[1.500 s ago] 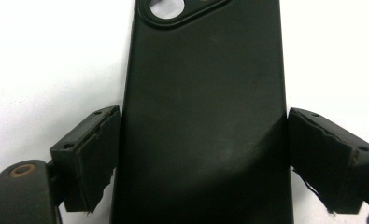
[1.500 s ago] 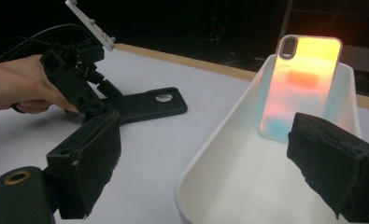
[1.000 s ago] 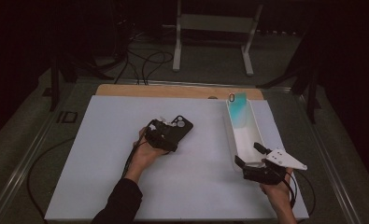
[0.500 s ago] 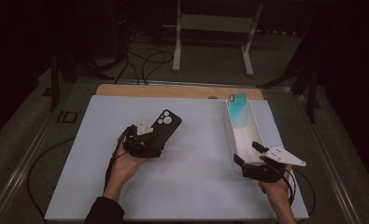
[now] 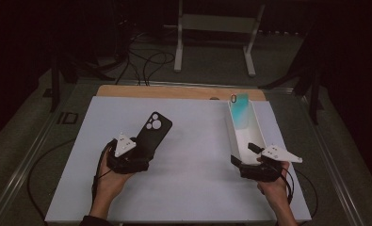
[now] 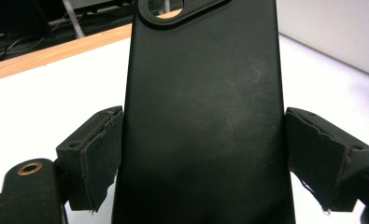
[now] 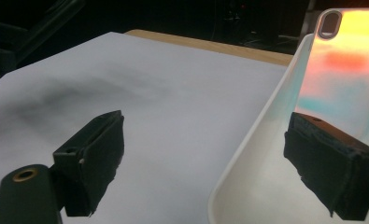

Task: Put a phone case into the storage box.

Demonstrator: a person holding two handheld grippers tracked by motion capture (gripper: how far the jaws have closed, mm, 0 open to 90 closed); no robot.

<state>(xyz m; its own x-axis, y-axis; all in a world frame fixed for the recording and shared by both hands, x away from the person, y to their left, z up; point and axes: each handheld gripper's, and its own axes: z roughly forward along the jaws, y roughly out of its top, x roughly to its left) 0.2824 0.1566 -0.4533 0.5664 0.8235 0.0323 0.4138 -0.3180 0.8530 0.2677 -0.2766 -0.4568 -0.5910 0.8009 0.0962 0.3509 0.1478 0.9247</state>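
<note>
White board covers the table (image 5: 188, 188), with a wooden strip along its far edge and dark floor, cables and a metal stand beyond. On it, the left gripper (image 5: 135, 151) has its jaws spread wide around the lower end of a black phone case (image 5: 151, 134); in the left gripper view the pads (image 6: 98, 154) stand at the two long edges of the case (image 6: 205, 116), seemingly touching, though whether they press firmly cannot be told. The case points away from the person toward the far side, camera cutout at its far end. To do this step well, the grip should probably stay square on both edges so the thin case neither twists nor slips, and the case should be kept level while it is carried. The right gripper (image 5: 247, 157) rests at the near end of a narrow white tray (image 5: 263, 136), jaws apart and holding nothing, one either side of the tray's wall. Inside the tray leans an iridescent phone case (image 7: 345, 70). Steadying the tray there looks sensible if the black case is headed that way.
</note>
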